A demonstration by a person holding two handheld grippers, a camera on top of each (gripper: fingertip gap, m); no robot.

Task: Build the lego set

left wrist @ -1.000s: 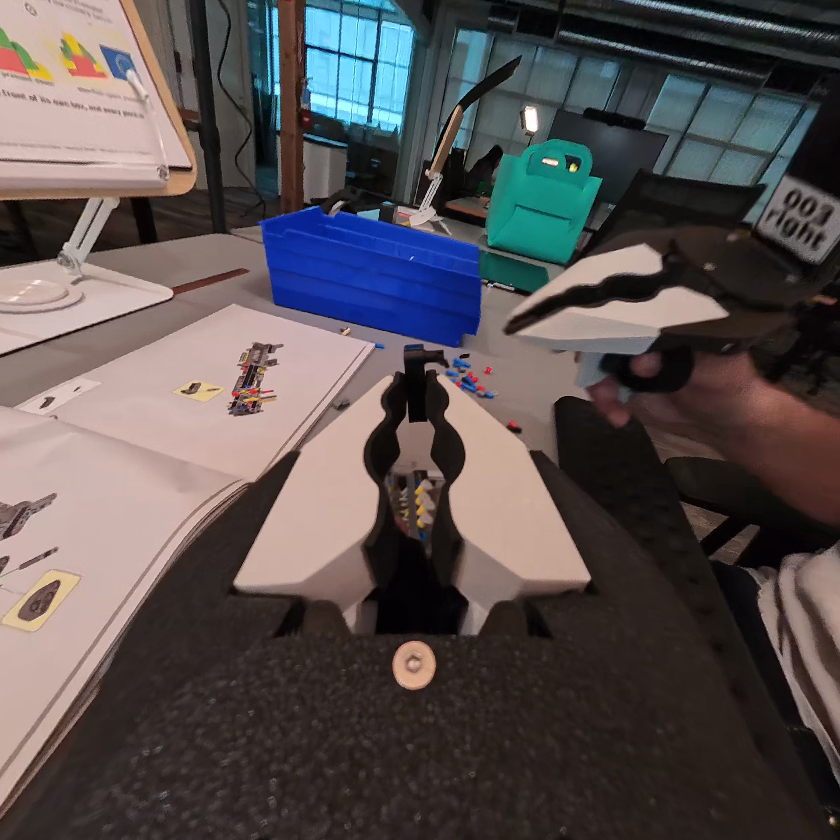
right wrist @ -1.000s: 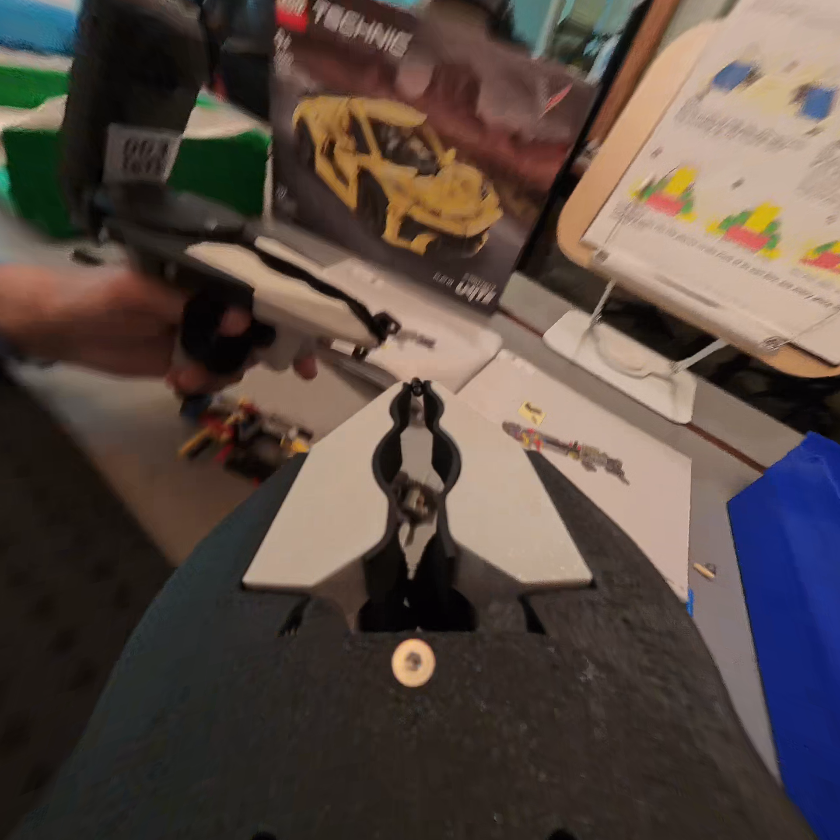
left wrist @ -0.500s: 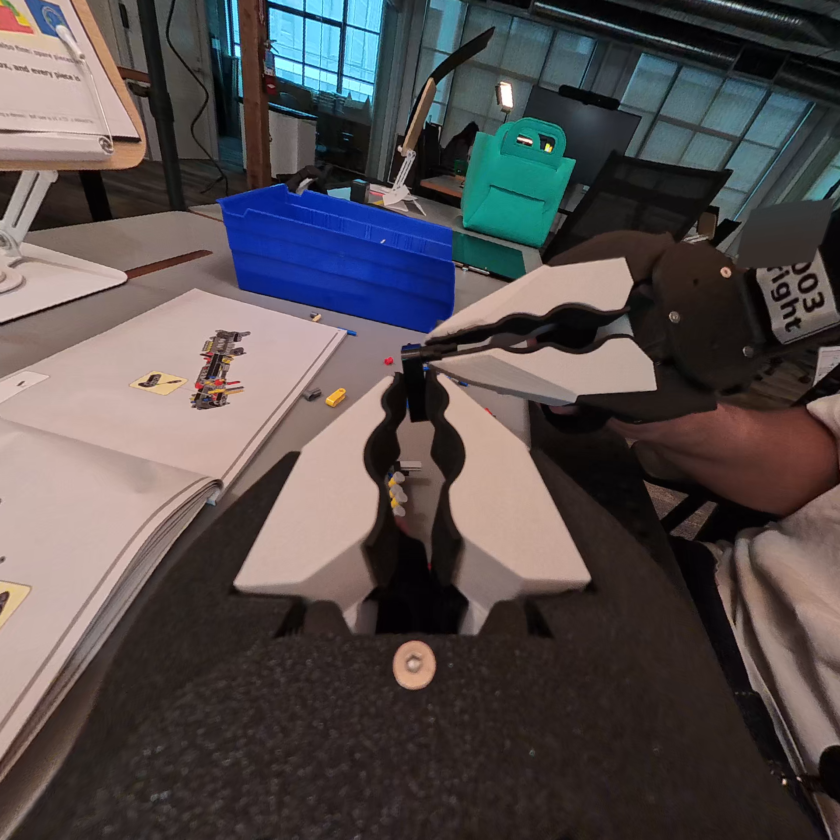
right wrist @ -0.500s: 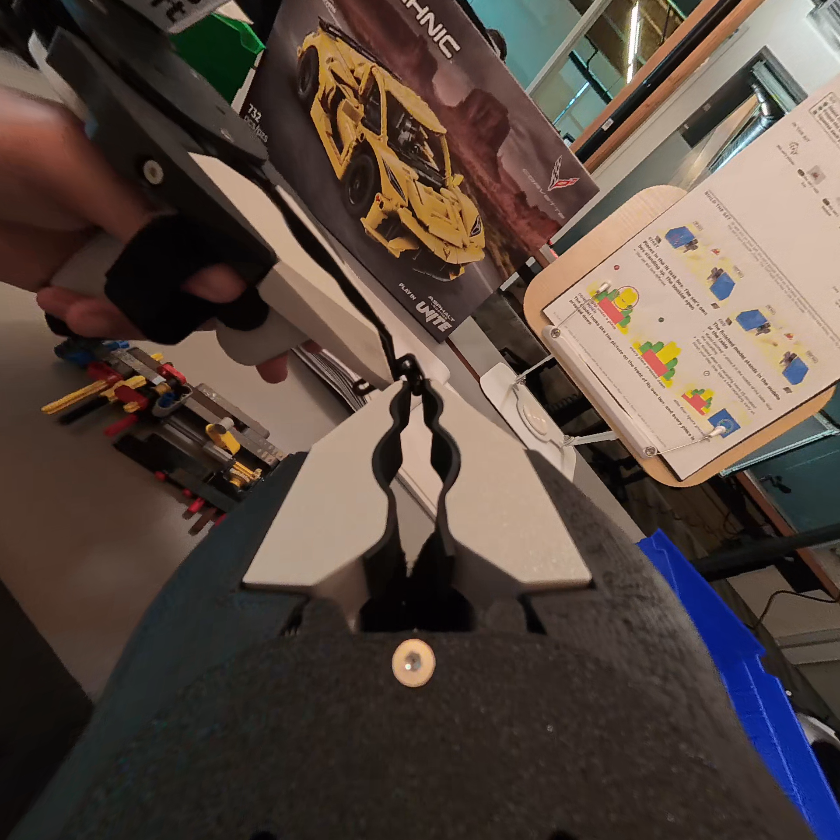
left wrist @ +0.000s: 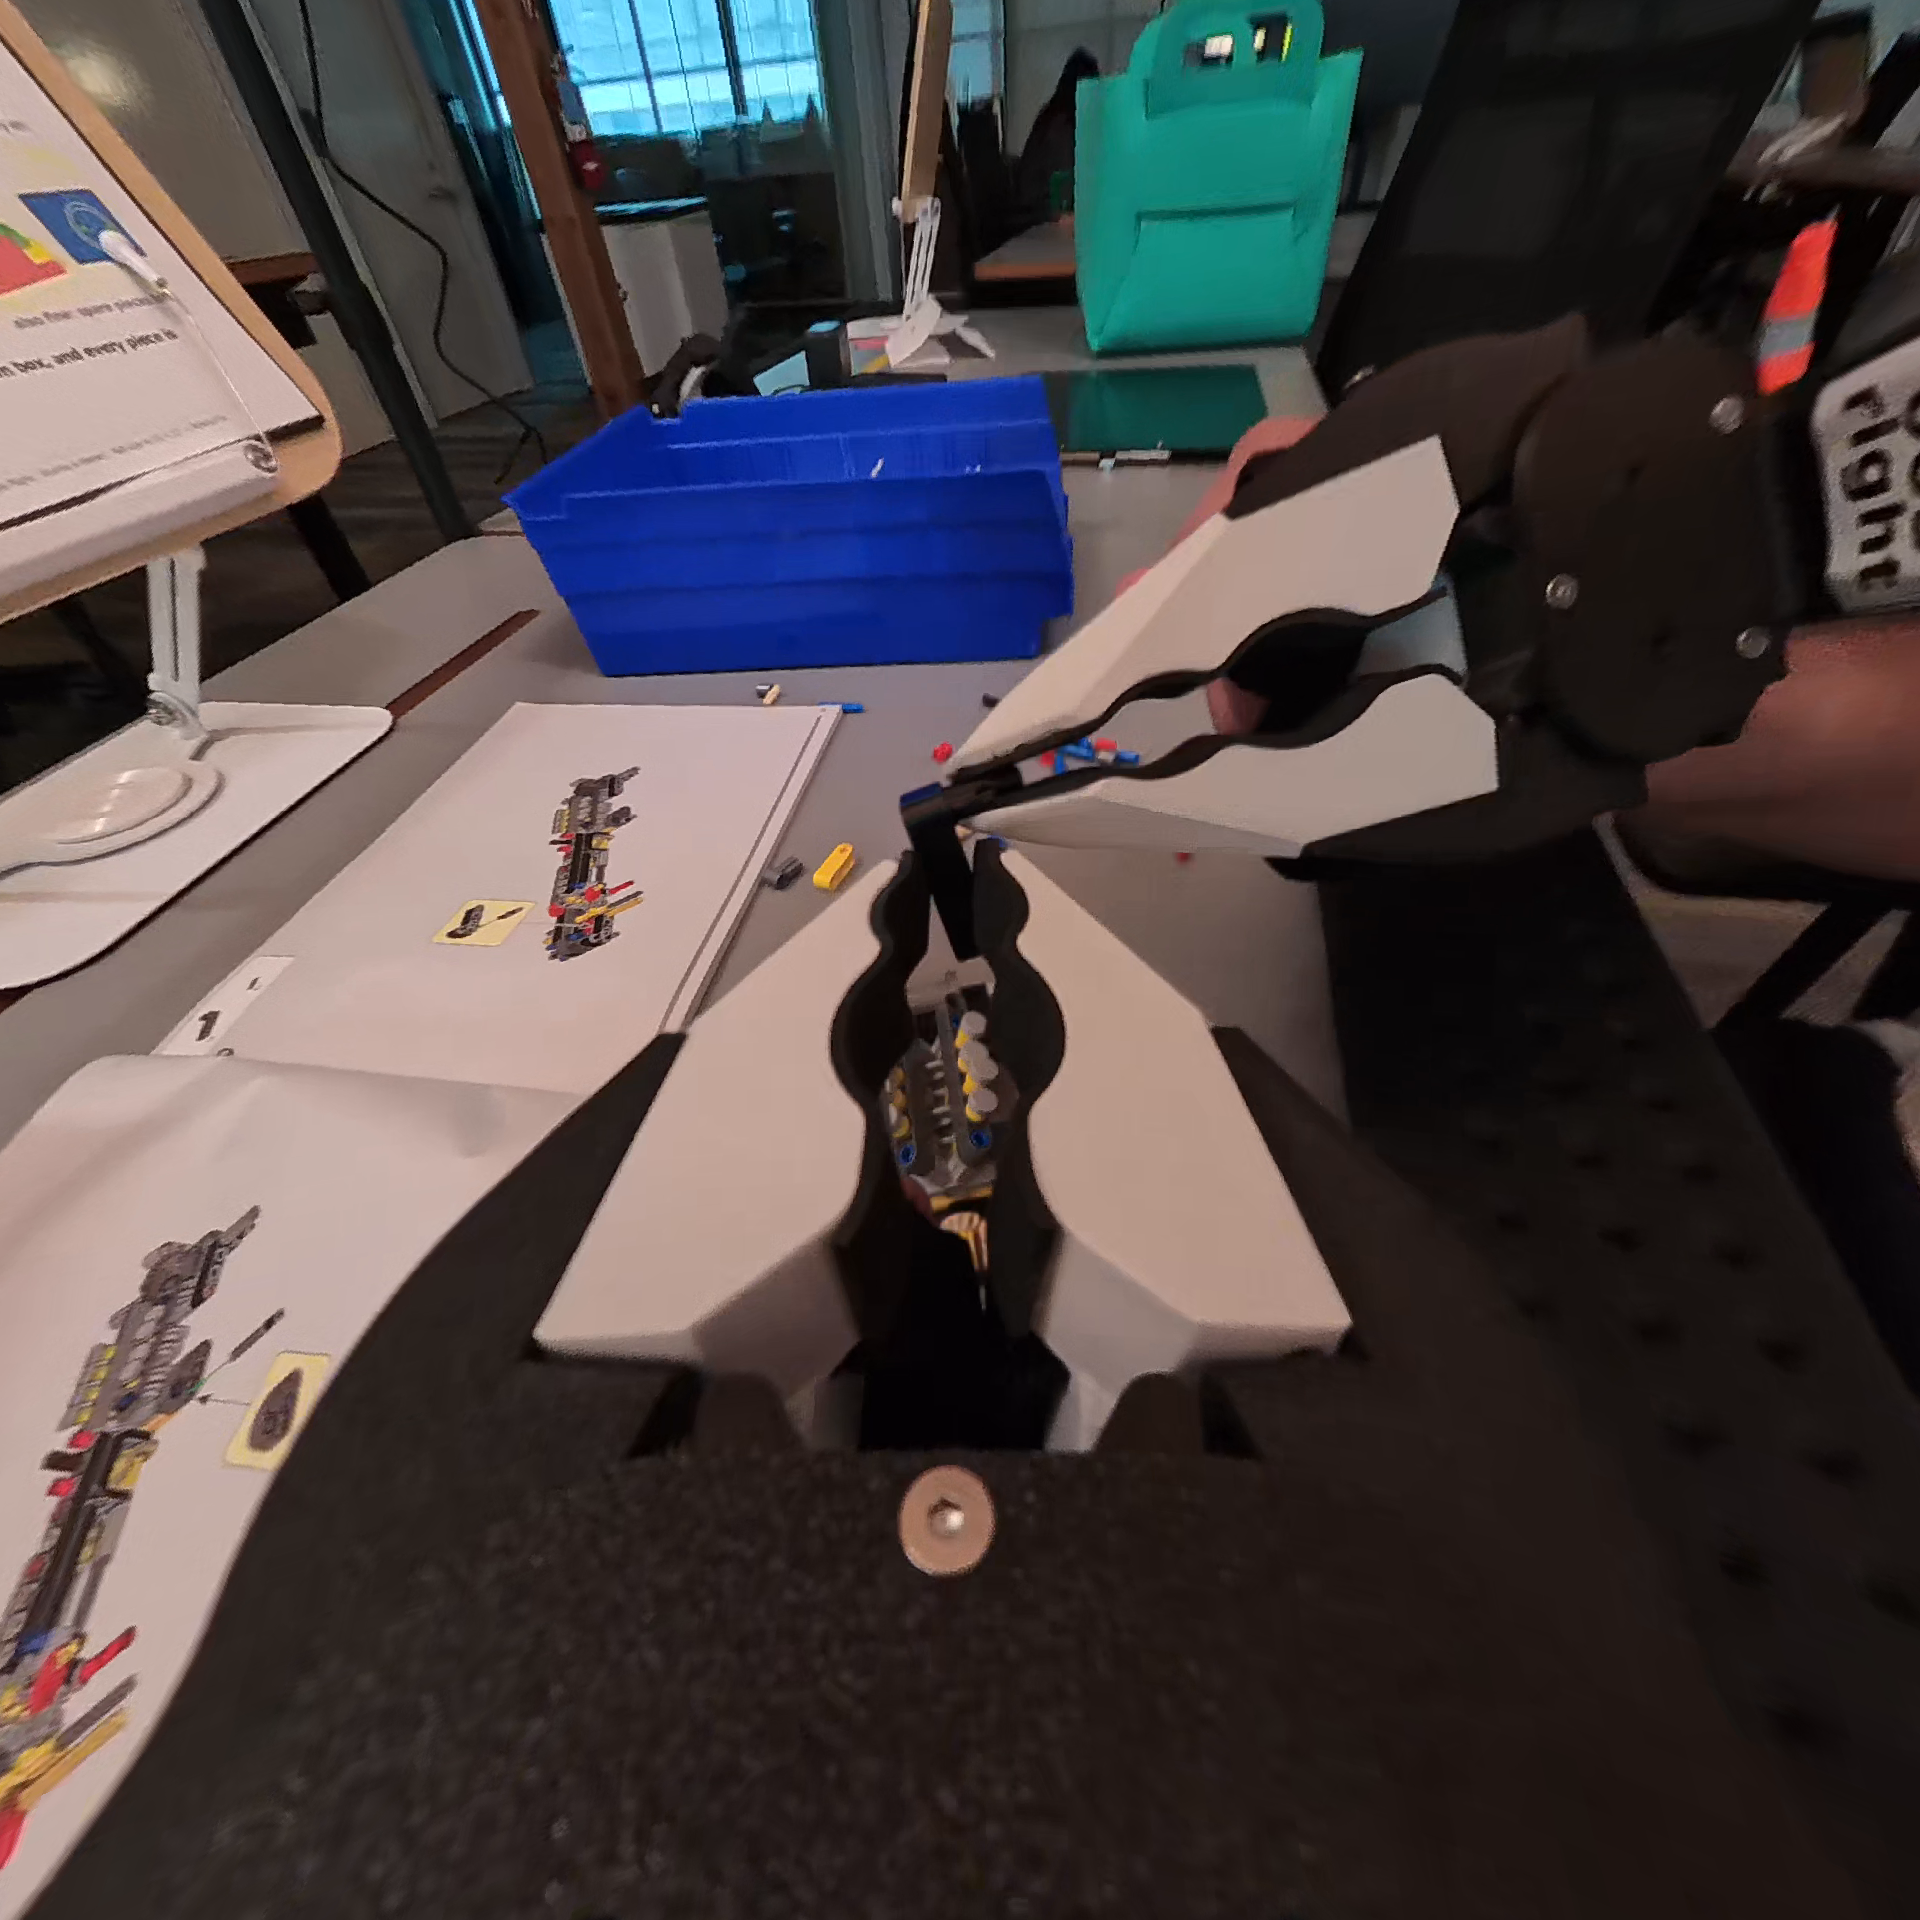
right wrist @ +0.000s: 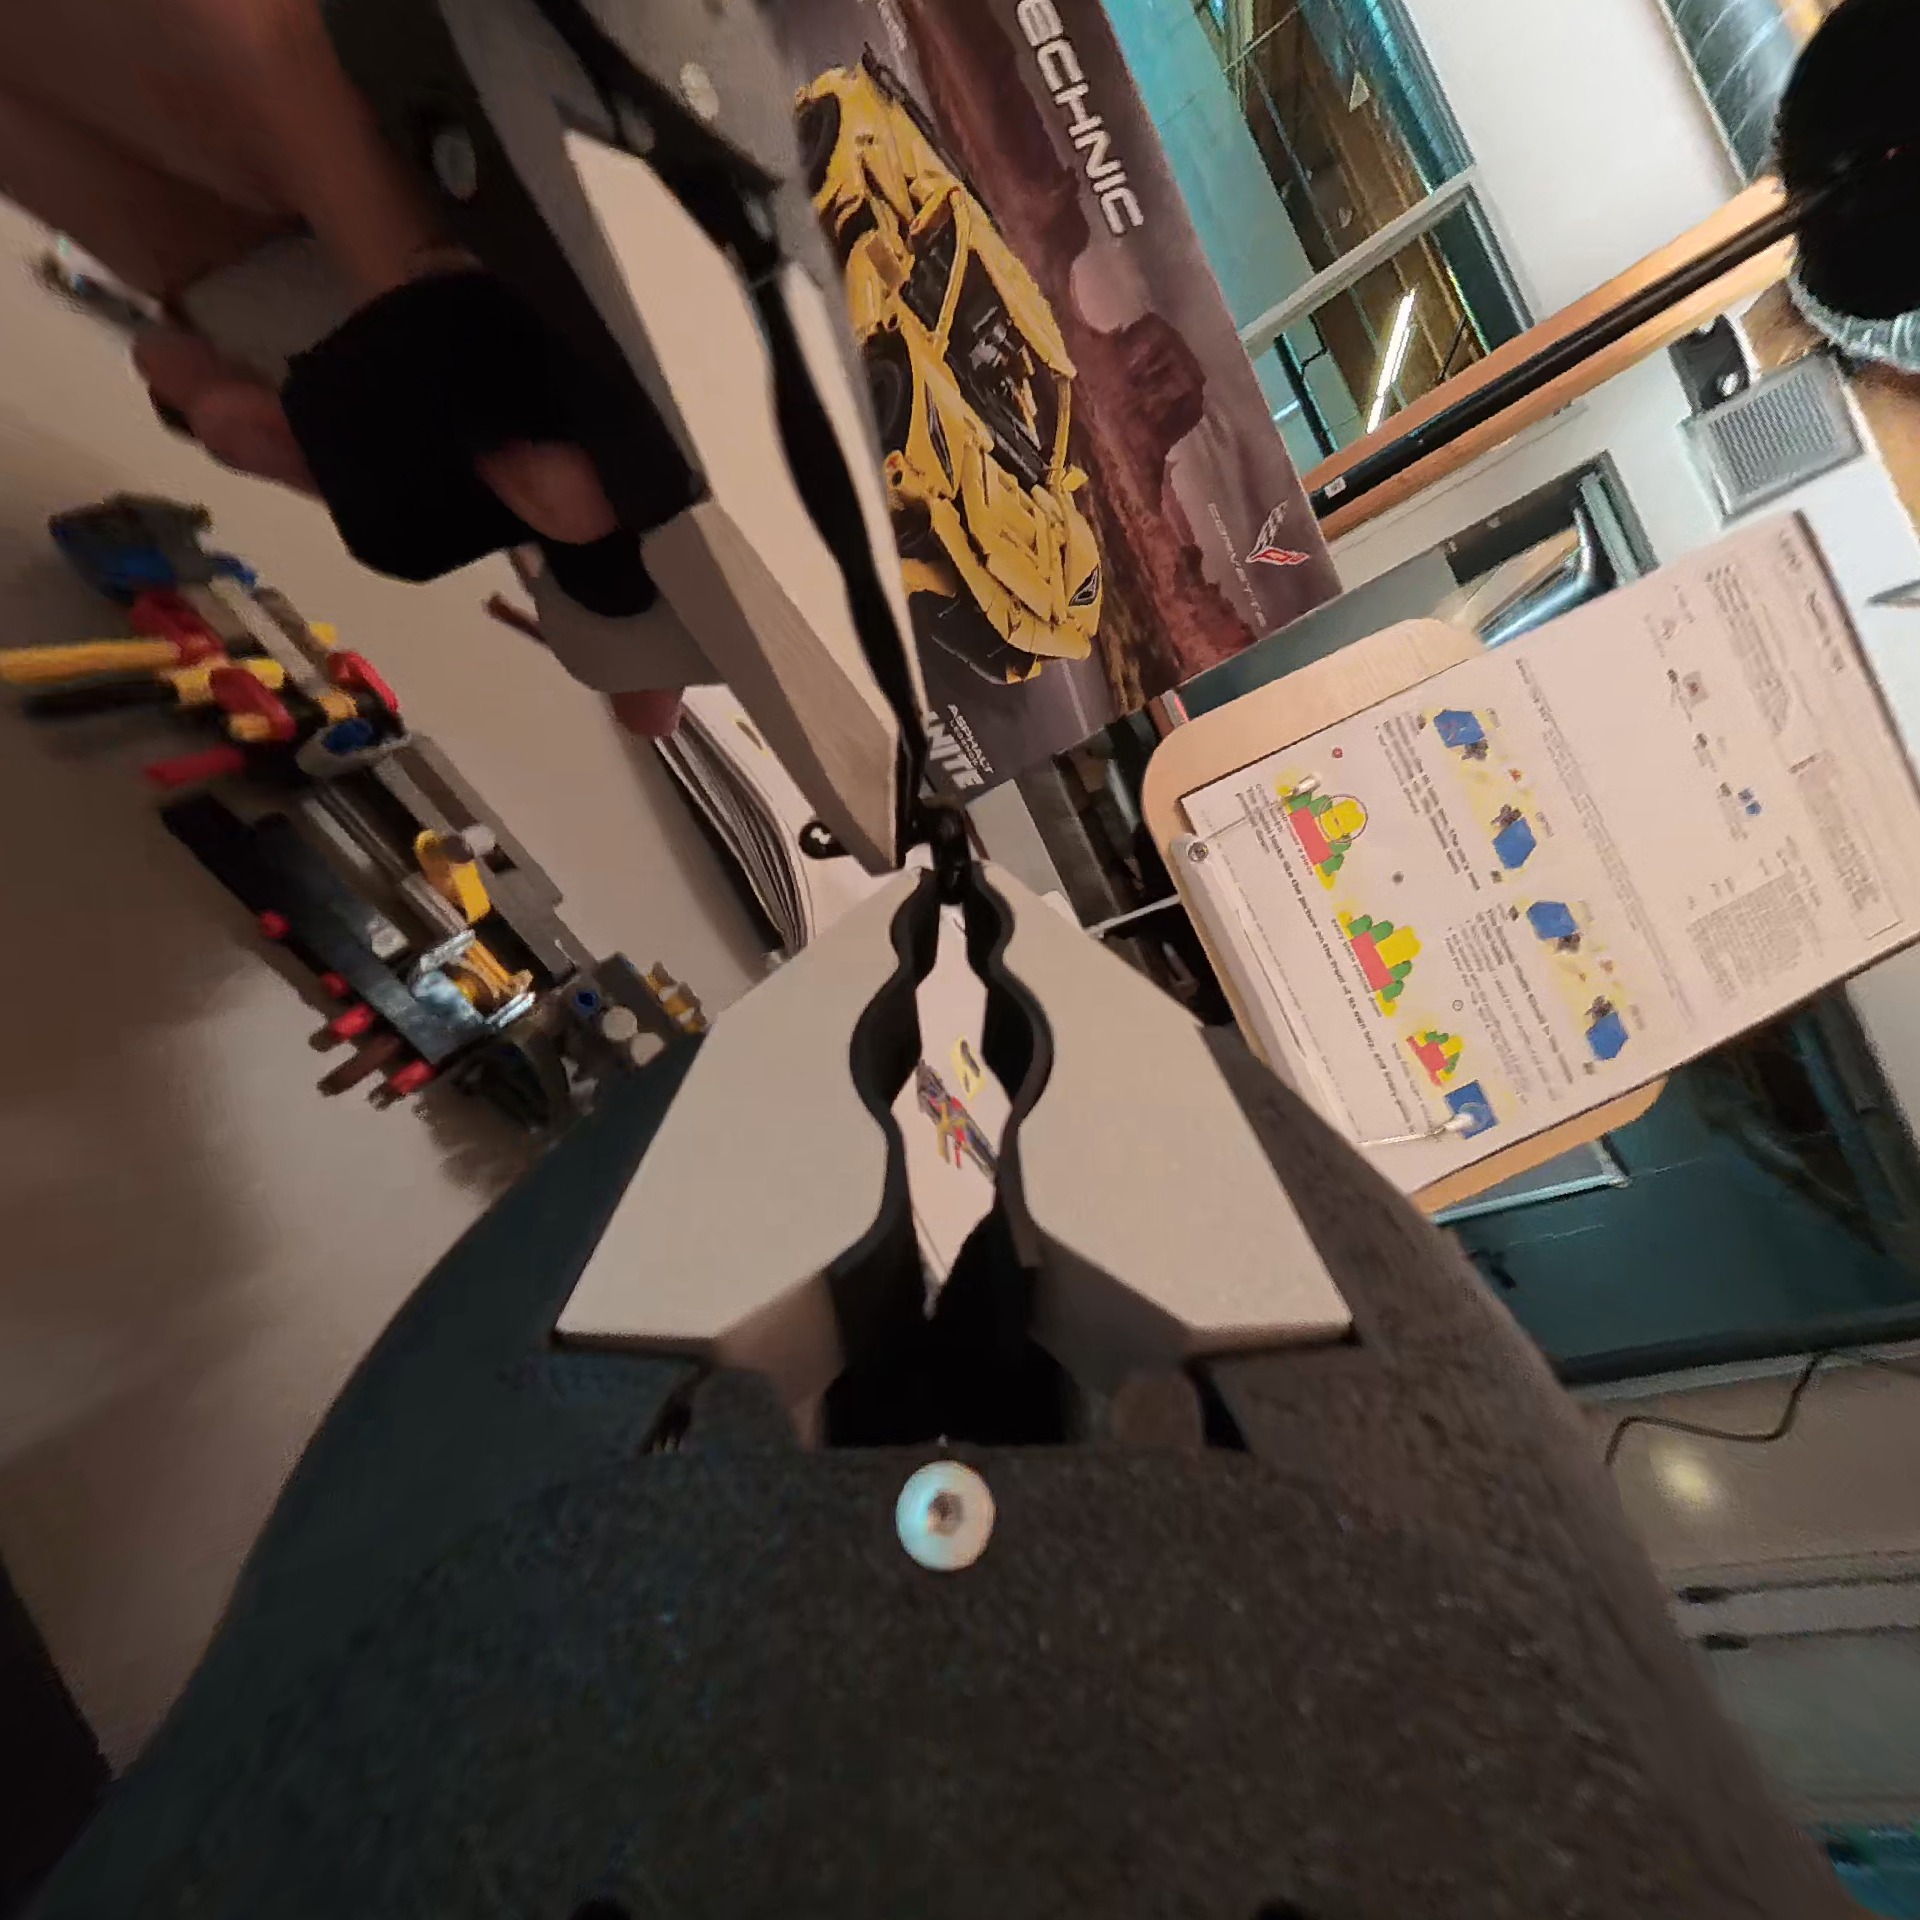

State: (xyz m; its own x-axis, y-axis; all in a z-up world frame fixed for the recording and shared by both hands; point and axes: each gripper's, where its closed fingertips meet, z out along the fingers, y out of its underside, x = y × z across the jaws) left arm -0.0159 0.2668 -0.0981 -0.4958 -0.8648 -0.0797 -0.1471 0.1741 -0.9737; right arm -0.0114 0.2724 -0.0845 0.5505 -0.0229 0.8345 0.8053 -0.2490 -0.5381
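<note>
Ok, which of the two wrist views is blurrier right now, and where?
Right wrist view: motion blur smears the partly built model and the hand at left, and the frame is tilted. Left wrist view: mostly sharp, with wide-angle bending at the edges and a soft background beyond the blue bin.

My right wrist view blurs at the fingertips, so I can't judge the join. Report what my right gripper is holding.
Observer: The left wrist view shows the right gripper shut on a small blue piece.
Operator: Say what that piece meets.
Observer: It touches the top end of a black piece, which the left gripper clamps so that it sticks out past its tips.
Operator: Find me a spare part.
Observer: A loose yellow piece lies on the table, just right of the open instruction booklet.
</note>
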